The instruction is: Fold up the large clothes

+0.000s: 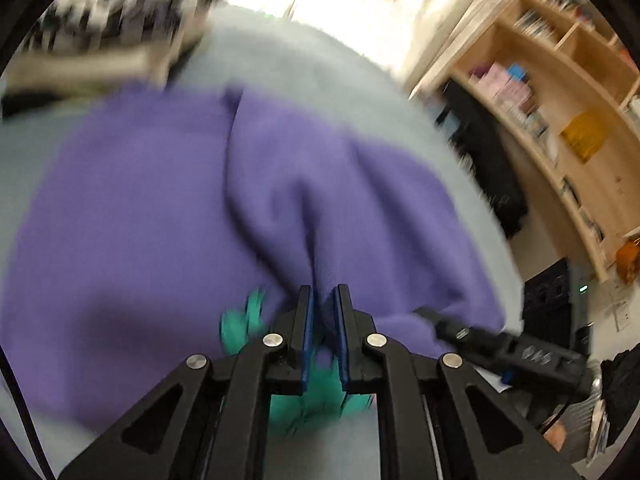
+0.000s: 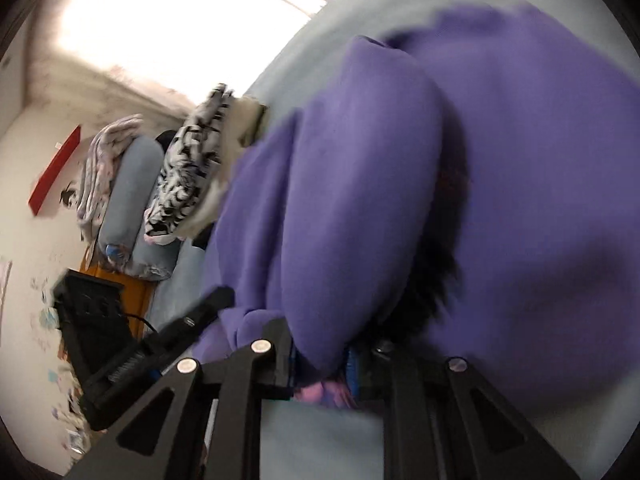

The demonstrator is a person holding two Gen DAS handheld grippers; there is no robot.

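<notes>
Both claws are biting the purple fleece garment (image 1: 168, 200) spread on the pale bed (image 1: 304, 52), left gripper (image 1: 323, 300) pinching a soft ridge, right gripper (image 2: 320, 354) apparently clamped on a thick, floppy fold, light, best gripped at edges.

Bare pale-blue bedding (image 1: 304, 52) leaves passage at the frame's upper centre, while a zebra-print clothes pile (image 1: 120, 12) blocks upper left and wooden shelves (image 1: 560, 120) crowd the right.
</notes>
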